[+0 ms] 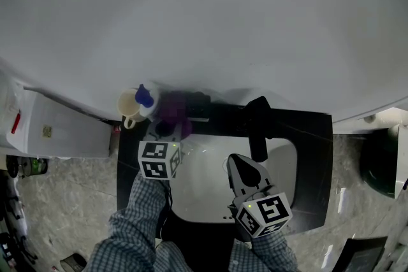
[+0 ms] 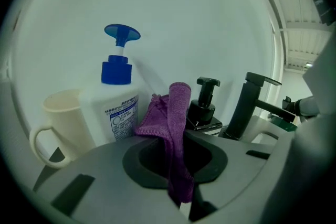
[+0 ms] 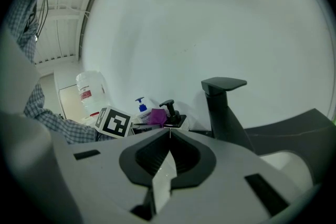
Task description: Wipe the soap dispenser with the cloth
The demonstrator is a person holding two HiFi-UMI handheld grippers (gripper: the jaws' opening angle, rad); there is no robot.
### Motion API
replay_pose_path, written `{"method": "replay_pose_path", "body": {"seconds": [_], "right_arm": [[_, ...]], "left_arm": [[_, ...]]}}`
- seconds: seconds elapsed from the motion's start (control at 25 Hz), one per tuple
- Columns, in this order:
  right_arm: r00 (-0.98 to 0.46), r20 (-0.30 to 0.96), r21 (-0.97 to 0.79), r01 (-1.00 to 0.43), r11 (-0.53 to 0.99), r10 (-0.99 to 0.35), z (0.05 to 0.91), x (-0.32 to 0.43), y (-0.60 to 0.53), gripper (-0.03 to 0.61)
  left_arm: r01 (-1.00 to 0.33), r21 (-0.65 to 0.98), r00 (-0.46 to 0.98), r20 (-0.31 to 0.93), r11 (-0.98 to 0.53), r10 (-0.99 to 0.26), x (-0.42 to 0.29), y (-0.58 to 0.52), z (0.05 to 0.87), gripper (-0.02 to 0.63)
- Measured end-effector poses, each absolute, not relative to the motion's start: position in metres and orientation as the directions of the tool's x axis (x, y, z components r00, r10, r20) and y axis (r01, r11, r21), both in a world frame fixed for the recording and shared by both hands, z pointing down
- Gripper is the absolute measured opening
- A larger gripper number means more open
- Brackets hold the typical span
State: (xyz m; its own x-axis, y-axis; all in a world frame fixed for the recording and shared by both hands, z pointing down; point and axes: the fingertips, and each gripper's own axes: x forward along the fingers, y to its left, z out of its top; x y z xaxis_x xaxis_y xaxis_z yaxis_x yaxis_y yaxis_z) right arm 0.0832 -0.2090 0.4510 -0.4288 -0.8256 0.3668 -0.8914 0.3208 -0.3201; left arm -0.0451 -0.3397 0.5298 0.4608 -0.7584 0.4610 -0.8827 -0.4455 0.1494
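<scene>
My left gripper [image 2: 181,136] is shut on a purple cloth [image 2: 176,113], which stands up out of the jaws and hangs down between them. In the head view the purple cloth [image 1: 173,113] hides the tips of the left gripper [image 1: 167,132], at the sink's back left. A black pump soap dispenser [image 2: 205,107] stands just behind the cloth, and I cannot tell whether they touch. Left of it is a white bottle with a blue pump [image 2: 118,99]. My right gripper [image 1: 239,162] hovers over the basin, shut on nothing. The right gripper view shows the black dispenser [image 3: 170,111] far off.
A cream mug [image 2: 55,118] stands left of the white bottle. A black faucet [image 1: 257,127] rises right of the dispenser, above the white basin [image 1: 204,191] set in a black counter [image 1: 312,137]. A white wall is close behind. A white cabinet [image 1: 57,127] stands at the left.
</scene>
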Motion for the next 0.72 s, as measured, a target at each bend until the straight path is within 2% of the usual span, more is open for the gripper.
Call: {"method": "replay_pose_path", "body": {"seconds": [0.72], "right_arm": [[-0.413, 0.35, -0.323, -0.896, 0.306, -0.841, 0.442, 0.094, -0.198, 0.018]], "left_arm": [[-0.877, 0.174, 0.475, 0.445, -0.447, -0.759, -0.022, -0.296, 0.514, 0.057]]}}
